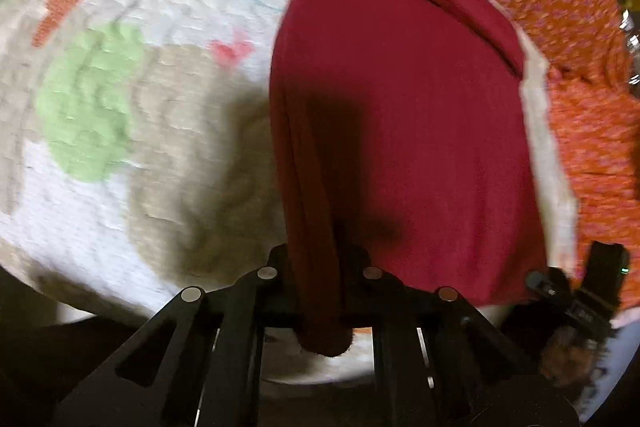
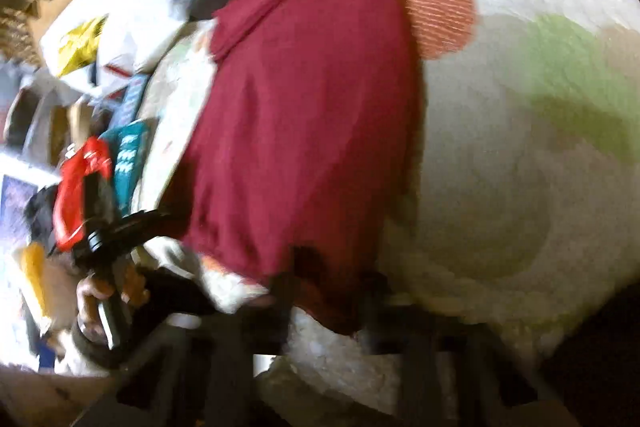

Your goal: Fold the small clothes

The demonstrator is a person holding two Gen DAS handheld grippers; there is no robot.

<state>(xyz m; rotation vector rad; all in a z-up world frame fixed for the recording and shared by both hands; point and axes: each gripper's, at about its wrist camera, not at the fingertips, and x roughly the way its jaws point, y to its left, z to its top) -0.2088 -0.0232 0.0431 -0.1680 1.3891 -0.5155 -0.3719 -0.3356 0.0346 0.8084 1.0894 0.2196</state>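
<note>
A dark red garment (image 1: 400, 131) lies stretched over a patterned quilt (image 1: 100, 99), with a folded band along its far edge. My left gripper (image 1: 320, 267) is shut on the garment's near left corner, which hangs down between the fingers. In the right wrist view the same dark red garment (image 2: 304, 115) runs away from me, and my right gripper (image 2: 328, 283) is shut on its near corner. The right gripper also shows in the left wrist view (image 1: 580, 291) at the garment's lower right corner. The left gripper shows in the right wrist view (image 2: 116, 223), at the garment's lower left.
An orange flowered cloth (image 1: 568, 27) lies right of the garment. The quilt (image 2: 520, 147) has green, orange and beige patches. A heap of bags, boxes and papers (image 2: 100, 67) sits beyond the quilt's left edge. A red clamp-like part (image 2: 80, 187) sits near the left hand.
</note>
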